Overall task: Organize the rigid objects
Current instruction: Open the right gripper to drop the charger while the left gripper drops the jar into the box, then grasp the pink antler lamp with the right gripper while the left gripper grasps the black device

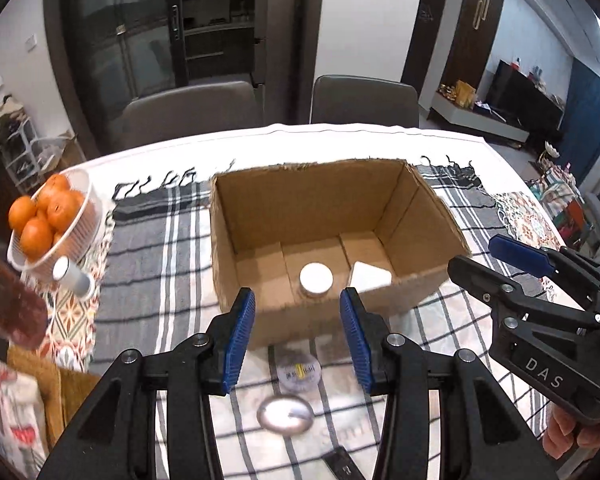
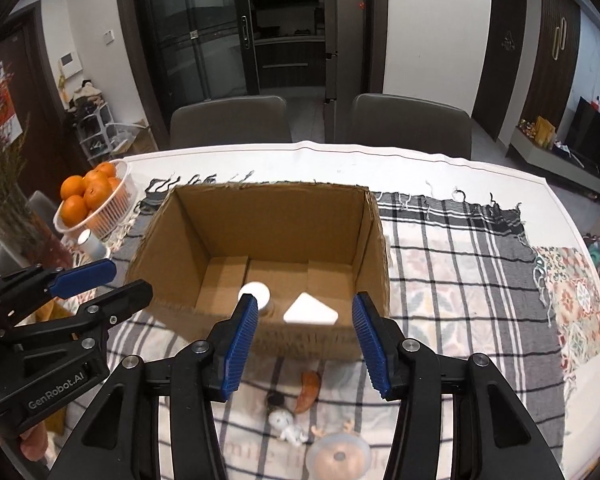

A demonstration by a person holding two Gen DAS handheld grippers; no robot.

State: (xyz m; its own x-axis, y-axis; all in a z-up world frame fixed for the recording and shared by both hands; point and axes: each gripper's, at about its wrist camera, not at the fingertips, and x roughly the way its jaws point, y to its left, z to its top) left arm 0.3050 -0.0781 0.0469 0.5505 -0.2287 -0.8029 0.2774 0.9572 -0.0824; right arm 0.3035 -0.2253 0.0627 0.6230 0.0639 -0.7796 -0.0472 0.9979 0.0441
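Note:
An open cardboard box (image 1: pixel 260 216) stands on the checked cloth. Inside it are a white-lidded jar (image 1: pixel 316 278) and a white triangular piece (image 1: pixel 370 276). My left gripper (image 1: pixel 297 300) hangs above the box's near wall, open, with nothing between its blue pads. In front of the box lie a round clear container (image 1: pixel 299 372) and a shiny oval piece (image 1: pixel 285 415). My right gripper (image 2: pixel 306 300) is open and holds nothing; it hovers over the box (image 2: pixel 260 220) too. Below it lie an orange crescent (image 2: pixel 309 392), a small white figurine (image 2: pixel 286 424) and a round disc (image 2: pixel 340 456).
A white basket of oranges (image 1: pixel 52 224) and a small white bottle (image 1: pixel 74 278) stand left of the box. A vase of dried stems (image 2: pixel 4 200) is at the far left. Two grey chairs (image 2: pixel 228 120) stand behind the table. The right gripper (image 1: pixel 484 258) shows beside the box.

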